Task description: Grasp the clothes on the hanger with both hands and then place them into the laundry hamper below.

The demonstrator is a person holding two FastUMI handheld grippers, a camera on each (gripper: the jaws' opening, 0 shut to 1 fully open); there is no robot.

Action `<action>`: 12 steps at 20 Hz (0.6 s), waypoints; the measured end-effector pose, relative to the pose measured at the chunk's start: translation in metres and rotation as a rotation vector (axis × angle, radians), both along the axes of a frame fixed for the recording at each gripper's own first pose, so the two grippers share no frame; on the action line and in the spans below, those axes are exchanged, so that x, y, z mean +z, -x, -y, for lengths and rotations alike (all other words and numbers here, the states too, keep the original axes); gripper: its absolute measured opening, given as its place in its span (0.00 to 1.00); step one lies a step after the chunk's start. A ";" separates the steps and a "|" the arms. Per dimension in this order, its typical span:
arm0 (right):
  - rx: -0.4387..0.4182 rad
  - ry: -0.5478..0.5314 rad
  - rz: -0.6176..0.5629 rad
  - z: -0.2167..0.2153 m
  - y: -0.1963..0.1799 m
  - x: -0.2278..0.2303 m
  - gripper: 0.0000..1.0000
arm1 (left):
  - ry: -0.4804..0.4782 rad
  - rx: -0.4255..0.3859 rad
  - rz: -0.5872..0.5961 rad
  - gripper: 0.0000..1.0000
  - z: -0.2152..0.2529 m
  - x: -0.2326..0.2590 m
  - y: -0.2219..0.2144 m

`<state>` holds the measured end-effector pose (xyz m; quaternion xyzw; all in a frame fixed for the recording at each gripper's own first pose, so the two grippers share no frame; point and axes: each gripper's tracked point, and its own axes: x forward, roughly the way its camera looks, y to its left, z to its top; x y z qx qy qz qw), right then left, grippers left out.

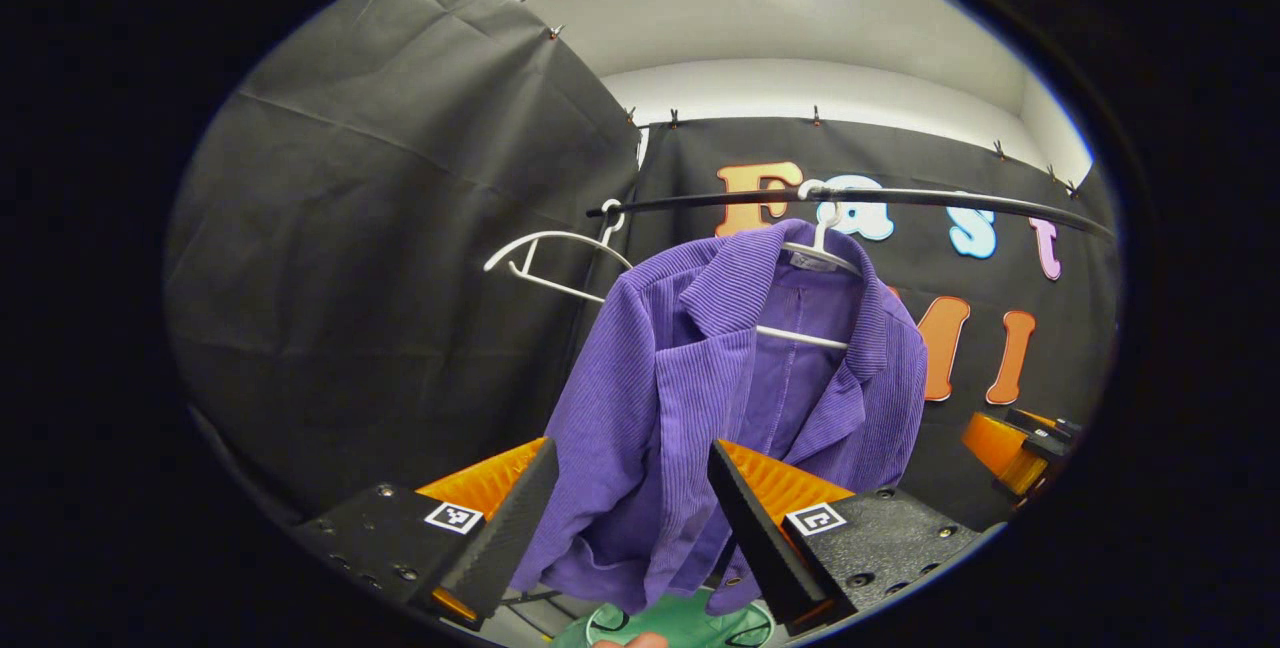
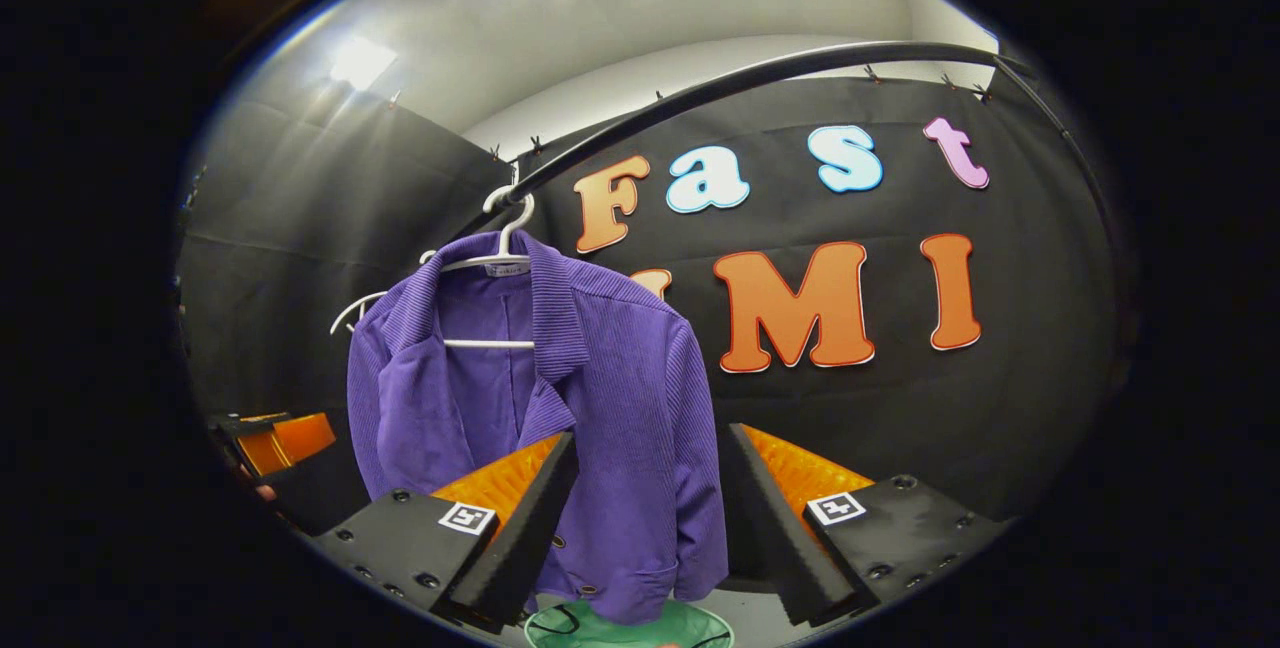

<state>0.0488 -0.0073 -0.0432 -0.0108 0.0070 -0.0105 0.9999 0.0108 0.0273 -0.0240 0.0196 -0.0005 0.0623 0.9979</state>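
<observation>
On the black rail (image 1: 900,196) across the booth I count two white hangers: one hanger (image 1: 822,258) carries the single purple jacket (image 1: 700,398), and one bare hanger (image 1: 545,258) hangs just beside it toward the side wall. The jacket hangs open at the front, collar up on its hanger, hem low.

Below the hem I see one green laundry hamper (image 1: 690,623); only part of its rim and mouth shows, directly under the jacket.

In the left gripper view, my left tool (image 1: 630,518) has its fingers spread wide, with the jacket's lower front seen between them. I cannot tell whether either finger touches the cloth. The right tool (image 1: 1020,448) shows at the far edge of this view, beside the jacket's other sleeve.

In the right gripper view, my right tool (image 2: 650,518) is likewise spread wide, framing the jacket's sleeve and lower side panel. Contact cannot be confirmed.

Black cloth walls close the booth behind and beside the rail. Nothing stands between either tool and the jacket.
</observation>
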 end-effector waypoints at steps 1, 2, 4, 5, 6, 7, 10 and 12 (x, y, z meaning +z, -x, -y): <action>0.010 -0.005 -0.005 -0.002 -0.002 -0.002 0.98 | -0.004 0.003 0.015 0.92 0.000 0.003 0.001; 0.021 -0.019 -0.011 -0.003 -0.004 -0.005 0.98 | -0.010 0.008 0.023 0.95 0.001 0.004 0.002; 0.045 -0.047 -0.024 -0.010 -0.009 -0.012 0.98 | -0.027 0.019 0.037 0.92 0.001 0.008 0.005; 0.054 -0.053 -0.024 -0.014 -0.012 -0.013 0.98 | -0.034 0.022 0.046 0.92 0.001 0.011 0.006; 0.063 -0.054 -0.026 -0.017 -0.015 -0.015 0.98 | -0.038 0.025 0.052 0.92 0.001 0.013 0.006; 0.074 -0.054 -0.027 -0.021 -0.018 -0.017 0.98 | -0.041 0.028 0.053 0.95 -0.001 0.013 0.007; 0.129 -0.066 -0.061 -0.044 -0.033 -0.032 0.98 | -0.042 0.042 0.045 0.92 -0.006 0.012 0.008; 0.182 -0.095 -0.087 -0.067 -0.049 -0.043 0.98 | -0.039 0.042 0.043 0.92 -0.006 0.012 0.010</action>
